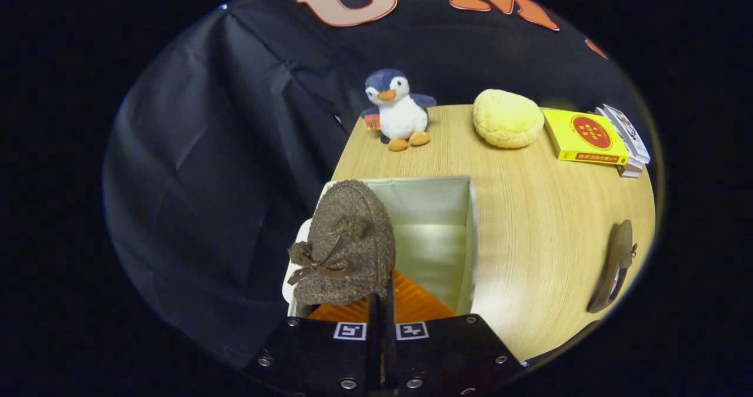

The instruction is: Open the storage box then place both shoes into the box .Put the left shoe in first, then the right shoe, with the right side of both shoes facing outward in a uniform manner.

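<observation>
My gripper [381, 306] is shut on the heel rim of a brown fuzzy slipper [347, 250] with a bow and pompoms. I hold the slipper toe-up over the left side of the open white storage box [470, 232], whose inside is pale and bare on the right. The slipper's orange lining [412, 303] shows just beside the fingers. The second brown shoe [615, 267] lies on the wooden table [547, 238] far to the right of the box, close to the table's edge.
Beyond the box stand a plush penguin [399, 110], a yellow round cushion [507, 118] and a yellow book [583, 136] beside a small stack of books [629, 141]. The booth's black cloth hangs to the left of the table.
</observation>
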Action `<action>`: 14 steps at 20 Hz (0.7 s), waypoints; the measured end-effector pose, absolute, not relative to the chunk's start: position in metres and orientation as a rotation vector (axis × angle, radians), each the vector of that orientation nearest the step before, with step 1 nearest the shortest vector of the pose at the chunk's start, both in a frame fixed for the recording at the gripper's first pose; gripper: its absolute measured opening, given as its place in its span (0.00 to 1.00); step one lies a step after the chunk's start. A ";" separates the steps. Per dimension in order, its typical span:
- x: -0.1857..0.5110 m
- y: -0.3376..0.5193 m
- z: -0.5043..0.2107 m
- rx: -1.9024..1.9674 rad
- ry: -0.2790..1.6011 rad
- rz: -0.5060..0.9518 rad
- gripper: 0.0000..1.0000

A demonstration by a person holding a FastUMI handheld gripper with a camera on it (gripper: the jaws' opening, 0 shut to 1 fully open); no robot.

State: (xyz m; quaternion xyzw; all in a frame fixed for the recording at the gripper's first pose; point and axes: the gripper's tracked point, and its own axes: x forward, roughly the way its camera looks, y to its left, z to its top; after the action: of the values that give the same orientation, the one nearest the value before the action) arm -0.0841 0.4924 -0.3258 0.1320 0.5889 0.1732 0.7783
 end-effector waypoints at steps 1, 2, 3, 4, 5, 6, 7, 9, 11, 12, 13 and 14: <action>-0.085 0.502 -0.337 0.263 1.293 0.366 0.04; -0.087 0.507 -0.345 0.247 1.315 0.352 0.04; -0.088 0.512 -0.353 0.236 1.337 0.344 0.04; -0.089 0.518 -0.360 0.232 1.357 0.338 0.04; -0.090 0.519 -0.368 0.219 1.380 0.323 0.04; -0.091 0.522 -0.376 0.204 1.401 0.310 0.04; -0.093 0.523 -0.383 0.193 1.421 0.296 0.04; -0.101 0.526 -0.400 0.182 1.478 0.269 0.04; -0.108 0.531 -0.416 0.165 1.521 0.278 0.07; -0.116 0.533 -0.421 0.157 1.549 0.289 0.10; -0.122 0.534 -0.424 0.151 1.575 0.301 0.11; -0.125 0.537 -0.424 0.151 1.585 0.314 0.12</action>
State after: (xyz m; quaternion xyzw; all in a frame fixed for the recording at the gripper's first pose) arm -0.1254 0.5366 -0.4240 0.0676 0.7084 0.1405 0.6884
